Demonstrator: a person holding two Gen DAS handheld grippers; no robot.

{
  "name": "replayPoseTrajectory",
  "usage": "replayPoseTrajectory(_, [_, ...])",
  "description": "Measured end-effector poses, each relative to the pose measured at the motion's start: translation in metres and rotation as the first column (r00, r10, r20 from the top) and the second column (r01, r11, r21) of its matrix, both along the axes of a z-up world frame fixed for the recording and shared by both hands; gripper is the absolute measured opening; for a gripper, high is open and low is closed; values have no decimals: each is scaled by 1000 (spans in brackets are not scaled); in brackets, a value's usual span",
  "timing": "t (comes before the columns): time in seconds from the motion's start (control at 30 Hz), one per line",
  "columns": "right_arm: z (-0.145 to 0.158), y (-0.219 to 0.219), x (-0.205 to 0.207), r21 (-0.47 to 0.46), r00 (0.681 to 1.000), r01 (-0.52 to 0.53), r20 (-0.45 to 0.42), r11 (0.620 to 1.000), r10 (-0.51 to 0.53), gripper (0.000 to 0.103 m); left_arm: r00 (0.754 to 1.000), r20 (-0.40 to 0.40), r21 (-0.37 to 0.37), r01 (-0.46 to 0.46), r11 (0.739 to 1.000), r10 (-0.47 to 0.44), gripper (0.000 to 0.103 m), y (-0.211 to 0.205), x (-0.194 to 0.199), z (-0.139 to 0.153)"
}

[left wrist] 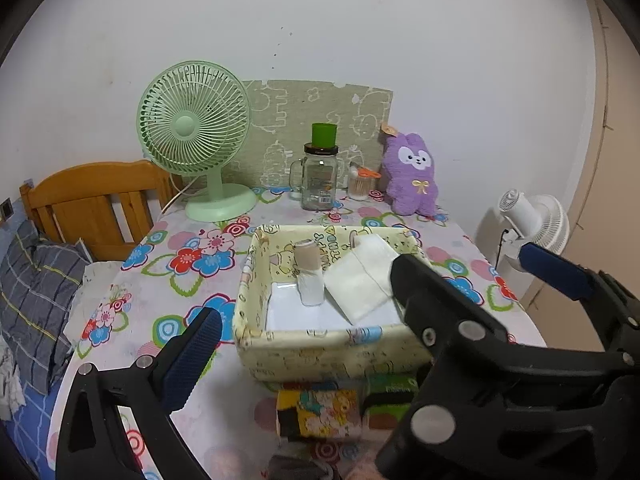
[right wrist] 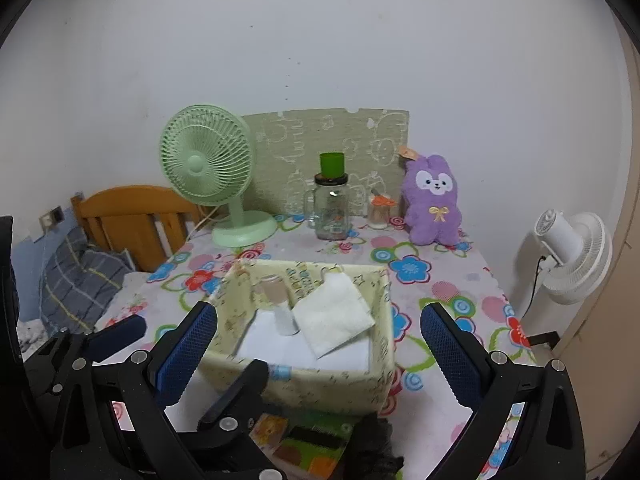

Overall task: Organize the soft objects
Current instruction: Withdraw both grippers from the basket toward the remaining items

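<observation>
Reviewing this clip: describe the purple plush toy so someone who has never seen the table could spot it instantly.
Start at the flowered table and look along its far edge by the wall. Right of the green fan and the glass jar, the purple plush toy stands upright at the end of the row. It alone is fuzzy, with a white face and a small yellow bow.
</observation>
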State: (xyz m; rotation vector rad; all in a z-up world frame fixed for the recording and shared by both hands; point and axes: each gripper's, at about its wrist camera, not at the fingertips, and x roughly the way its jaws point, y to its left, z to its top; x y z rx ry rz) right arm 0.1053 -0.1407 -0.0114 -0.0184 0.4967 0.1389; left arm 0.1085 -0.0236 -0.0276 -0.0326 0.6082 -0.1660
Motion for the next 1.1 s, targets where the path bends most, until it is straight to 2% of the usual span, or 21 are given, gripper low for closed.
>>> replayPoseTrajectory(0.37, [-1,2,-38,-3,1000,1,27,1000,-1,103,999,40,15,-8,1000,8,103,-2,-35,0])
replayPoseTrajectory(1.1, [-61,-12,-74,12,999,26,-25,1000,-26,102,1000,-5,3,26,1000,-26,102,-16,-71,-55])
